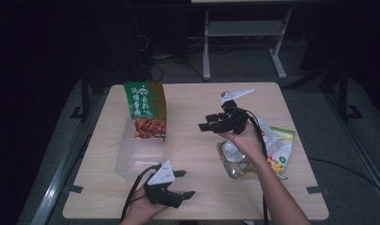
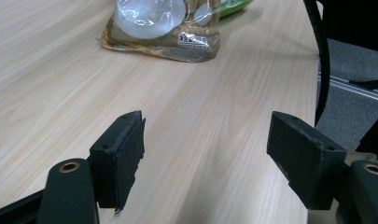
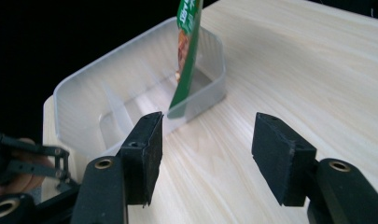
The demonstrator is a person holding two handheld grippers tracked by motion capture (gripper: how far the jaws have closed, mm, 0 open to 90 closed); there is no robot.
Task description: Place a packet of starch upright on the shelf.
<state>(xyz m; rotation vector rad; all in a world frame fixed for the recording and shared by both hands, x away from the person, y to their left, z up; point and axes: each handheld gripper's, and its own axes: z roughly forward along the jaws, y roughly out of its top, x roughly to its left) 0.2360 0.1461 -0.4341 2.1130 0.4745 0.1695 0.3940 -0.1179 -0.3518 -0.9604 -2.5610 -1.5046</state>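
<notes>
Packing snack bags into the clear plastic bin (image 1: 140, 157) looks like the job in hand. The green snack bag (image 1: 145, 110) already stands upright in the bin's far end, leaning on its far wall; the right gripper view shows its edge (image 3: 186, 51) inside the far corner.

Your right hand-held gripper (image 1: 210, 125) hangs above mid-bench, jaws released and empty, pointing left toward the bin. Your left hand-held gripper (image 1: 184, 183) sits low at the near edge of the bench (image 1: 192, 101), jaws spread wide, nothing between them, aimed right.

Remaining goods lie at the right side: a brown-and-clear packet (image 1: 231, 161) flat on the bench, partly under your right forearm, and a light packet with green print (image 1: 280, 146) just beyond it to the right. The left gripper view has the brown-and-clear packet (image 2: 163, 28) ahead of its jaws, well apart from them.

Risks, as judged from here:
- The packet lies flat and its film looks slick; jaws closing on the flat face may skid off or pinch only a fold, so it could drop on the way over.
- The standing green bag is tall and narrow at its base; a packet or jaw brushing it could tip it out.
- The bin looks light and unanchored near the left edge; a push from the right could slide it.
- Trailing cables near both packets could snag.
</notes>
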